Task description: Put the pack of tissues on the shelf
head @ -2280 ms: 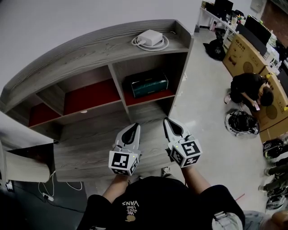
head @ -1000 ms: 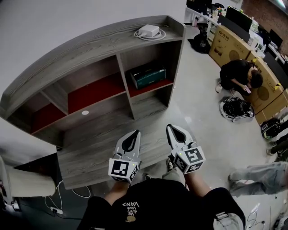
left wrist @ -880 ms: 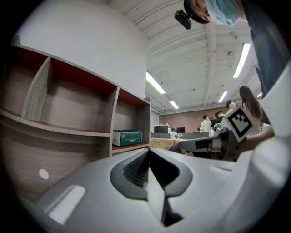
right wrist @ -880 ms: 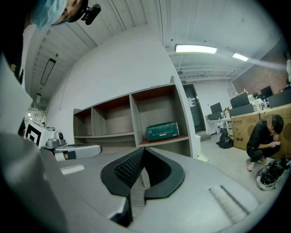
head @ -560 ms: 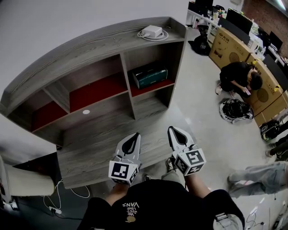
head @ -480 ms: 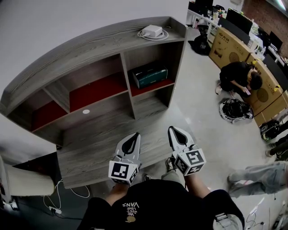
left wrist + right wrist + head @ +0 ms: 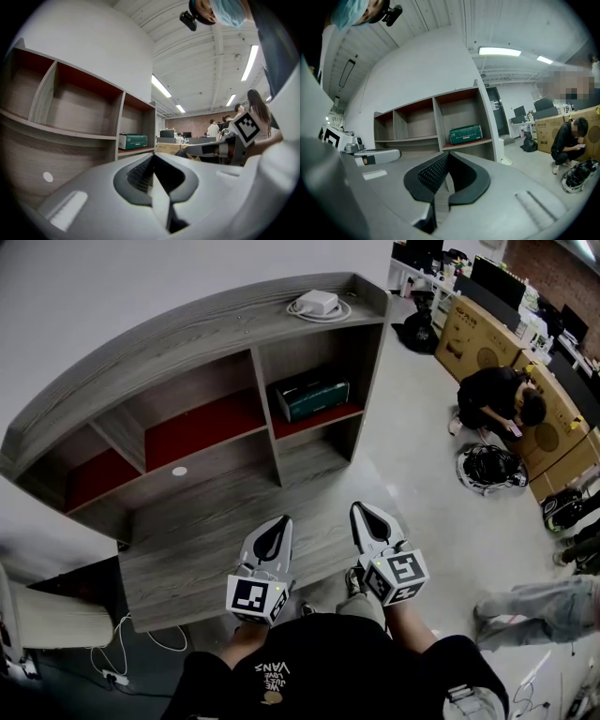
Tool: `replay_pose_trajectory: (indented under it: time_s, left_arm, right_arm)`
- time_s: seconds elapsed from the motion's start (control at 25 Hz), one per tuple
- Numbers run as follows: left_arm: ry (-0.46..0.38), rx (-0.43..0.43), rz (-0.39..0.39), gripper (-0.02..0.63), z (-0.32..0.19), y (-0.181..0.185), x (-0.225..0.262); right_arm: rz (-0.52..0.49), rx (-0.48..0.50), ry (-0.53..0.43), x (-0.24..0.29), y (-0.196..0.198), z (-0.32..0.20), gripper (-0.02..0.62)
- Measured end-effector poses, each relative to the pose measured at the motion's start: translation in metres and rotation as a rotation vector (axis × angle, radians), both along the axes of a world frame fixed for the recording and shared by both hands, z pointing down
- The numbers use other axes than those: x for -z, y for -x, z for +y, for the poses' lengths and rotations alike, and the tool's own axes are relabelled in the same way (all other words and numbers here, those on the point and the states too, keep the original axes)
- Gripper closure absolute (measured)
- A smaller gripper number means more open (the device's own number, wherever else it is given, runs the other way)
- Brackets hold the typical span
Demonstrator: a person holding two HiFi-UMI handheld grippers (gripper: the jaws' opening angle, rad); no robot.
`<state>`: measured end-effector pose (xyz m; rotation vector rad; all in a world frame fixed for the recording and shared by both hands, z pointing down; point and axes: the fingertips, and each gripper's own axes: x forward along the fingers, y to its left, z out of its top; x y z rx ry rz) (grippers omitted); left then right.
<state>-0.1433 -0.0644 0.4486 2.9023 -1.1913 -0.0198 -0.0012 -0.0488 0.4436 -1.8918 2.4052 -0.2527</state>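
left tongs (image 7: 275, 532) and right tongs (image 7: 367, 518) side by side, level, both closed and empty

Left gripper (image 7: 278, 521), right gripper (image 7: 362, 510): pale grey shells, black ribbed pads (image 7: 432, 172), black-and-white marker cubes (image 7: 255, 583). Black T-shirt (image 7: 328, 667), small pale lettering on front.

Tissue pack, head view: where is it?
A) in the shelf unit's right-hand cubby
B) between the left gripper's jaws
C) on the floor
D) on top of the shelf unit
A: the green tissue pack lies on the red board inside the right-hand cubby of the shelf unit.
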Motion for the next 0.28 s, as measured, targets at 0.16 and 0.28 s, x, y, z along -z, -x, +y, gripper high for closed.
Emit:
replay_pose_trajectory:
  time_s: [0.16, 0.28]
  left_arm:
    - [0.004, 0.003, 0.005, 0.554, 0.0011, 0.0011, -0.0002]
    - [0.01, 0.006, 0.009, 0.554, 0.0011, 0.0021, -0.0025]
  right_arm:
    - [-0.003, 0.005, 0.007, 0.0023, 0.0028, 0.0002, 0.592]
    - [-0.001, 0.006, 0.001, 0.0022, 0.003, -0.0002, 0.592]
